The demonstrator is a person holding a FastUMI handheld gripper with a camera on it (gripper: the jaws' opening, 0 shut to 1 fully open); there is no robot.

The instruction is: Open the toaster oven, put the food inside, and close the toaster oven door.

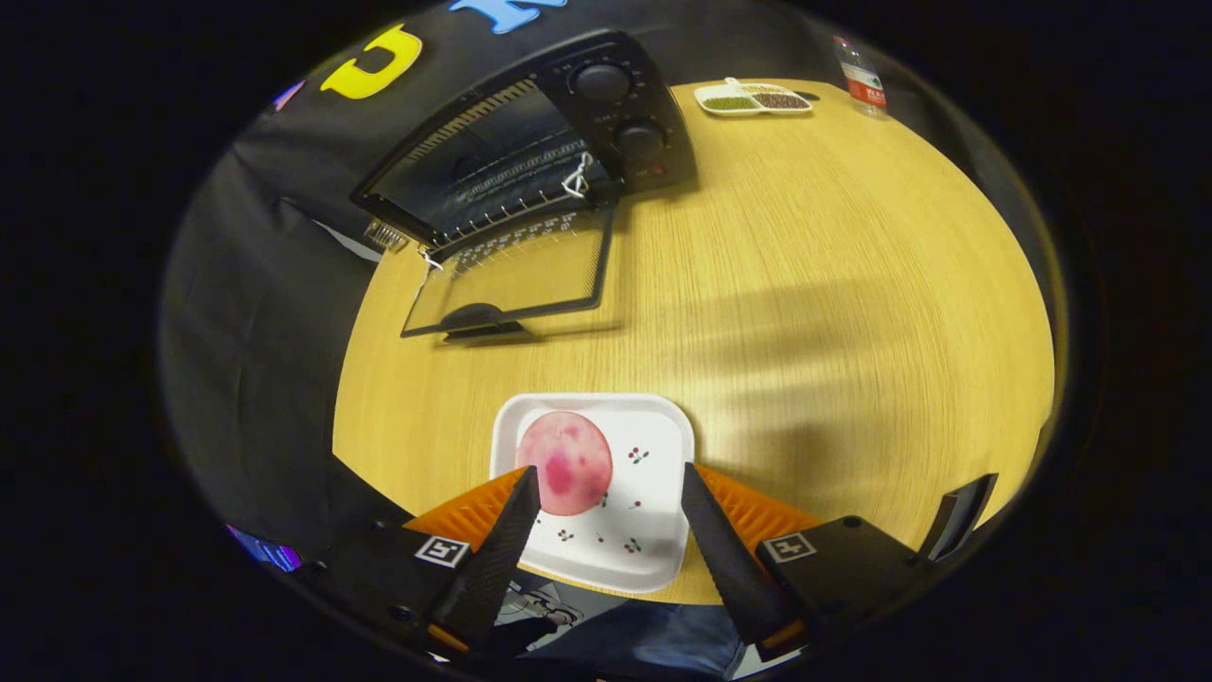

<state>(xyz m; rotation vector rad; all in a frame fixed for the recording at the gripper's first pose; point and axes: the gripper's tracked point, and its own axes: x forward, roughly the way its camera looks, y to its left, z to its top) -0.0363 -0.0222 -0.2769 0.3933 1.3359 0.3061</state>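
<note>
The gripper [611, 493] has its fingers wide apart, holding nothing. Between them sits a white plate [653, 426] with a round pink food [564, 462] on it — the food is near the left finger. Past the plate, far across the table [833, 284], the oven [530, 142] stands with its door [511, 275] down flat. A small dish [753, 98] and a bottle [862, 78] sit at the far edge.

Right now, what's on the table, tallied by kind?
Toaster oven, door open: 1
Plates: 2, the white plate between the open claw fingers and a divided dish far off
Pink round food: 1
Bottle: 1
Total: 5
</note>
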